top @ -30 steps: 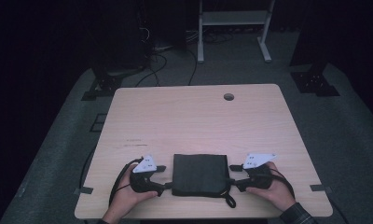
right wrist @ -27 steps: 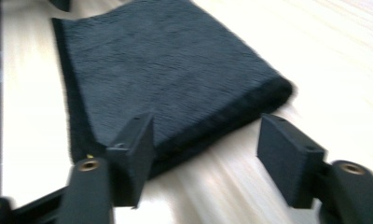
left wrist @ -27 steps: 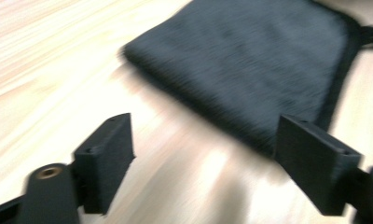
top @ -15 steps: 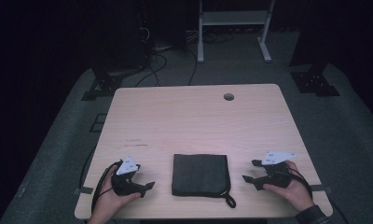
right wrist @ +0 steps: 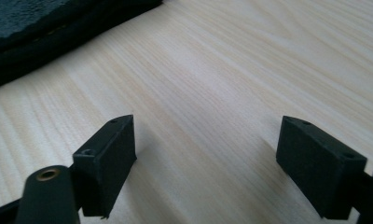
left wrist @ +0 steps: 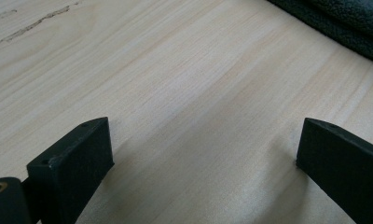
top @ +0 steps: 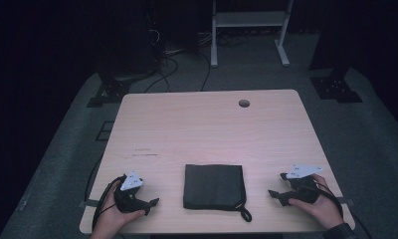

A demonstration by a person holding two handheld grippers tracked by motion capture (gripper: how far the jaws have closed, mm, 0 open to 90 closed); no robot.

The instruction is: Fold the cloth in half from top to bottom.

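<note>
A folded dark grey cloth with a small loop at its near right corner lies flat near the table's front edge. My left gripper rests on the table to the left of it and points toward it, a gap away. My right gripper sits to the right, also clear of it. The jaws of both have just been opening and stand open over bare wood. In the left gripper view the cloth shows at the top right. In the right gripper view the cloth lies at the top left.
The light wooden table has a round cable hole near its far edge. Behind the table stand a white metal frame and loose cables on the dark floor. A hand holds each gripper at the front corners.
Both grippers have drawn sideways off the cloth's edges, the left one leftward and the right one rightward, with their jaws wider. The cloth lies where it was.
</note>
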